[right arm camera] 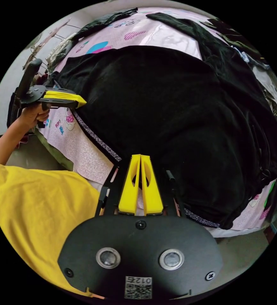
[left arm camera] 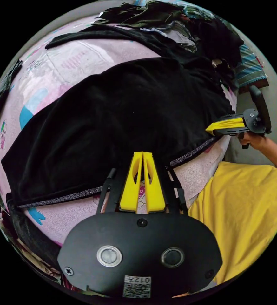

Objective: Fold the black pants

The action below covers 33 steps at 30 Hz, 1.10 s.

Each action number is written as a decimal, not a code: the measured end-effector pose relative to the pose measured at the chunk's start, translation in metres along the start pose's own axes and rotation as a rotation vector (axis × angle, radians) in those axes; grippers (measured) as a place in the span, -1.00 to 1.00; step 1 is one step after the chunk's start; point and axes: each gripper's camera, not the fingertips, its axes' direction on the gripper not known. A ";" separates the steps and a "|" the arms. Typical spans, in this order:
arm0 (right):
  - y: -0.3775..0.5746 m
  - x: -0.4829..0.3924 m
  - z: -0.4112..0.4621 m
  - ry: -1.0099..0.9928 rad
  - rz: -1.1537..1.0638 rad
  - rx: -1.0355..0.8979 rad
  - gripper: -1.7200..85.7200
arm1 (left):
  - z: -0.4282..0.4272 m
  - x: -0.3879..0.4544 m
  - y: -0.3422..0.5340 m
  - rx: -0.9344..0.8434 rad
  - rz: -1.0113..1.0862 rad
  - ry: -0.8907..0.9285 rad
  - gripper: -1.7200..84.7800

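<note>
Pants (left arm camera: 119,120) lie flat on the bed (left arm camera: 81,60); left claw (left arm camera: 142,154) and right claw (right arm camera: 140,157) each pinch the trimmed edge, ready, I judge, to lift it across.

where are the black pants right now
The black pants lie spread across the pink patterned bedsheet, their sparkly edge nearest the person, in front of a heap of dark clothes. Both claws meet that edge.
</note>
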 end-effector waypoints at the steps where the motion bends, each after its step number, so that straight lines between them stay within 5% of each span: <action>1: -0.002 0.005 -0.003 -0.021 -0.012 -0.020 -0.96 | 0.001 -0.001 -0.006 -0.025 -0.011 0.004 -0.95; 7: -0.009 0.058 -0.044 0.148 0.015 0.101 -0.96 | -0.021 0.029 -0.081 0.089 0.056 0.003 -0.95; 12: -0.004 0.110 -0.031 0.133 0.022 0.033 -0.96 | 0.029 0.078 -0.148 -0.122 0.194 -0.057 -0.95; 19: 0.005 0.127 -0.031 0.131 -0.139 -0.056 -0.96 | 0.026 0.061 -0.180 -0.117 0.103 0.008 -0.95; 33: -0.261 0.235 -0.146 0.103 -0.013 0.475 -0.77 | -0.118 -0.227 -0.412 0.388 -0.511 0.207 -0.94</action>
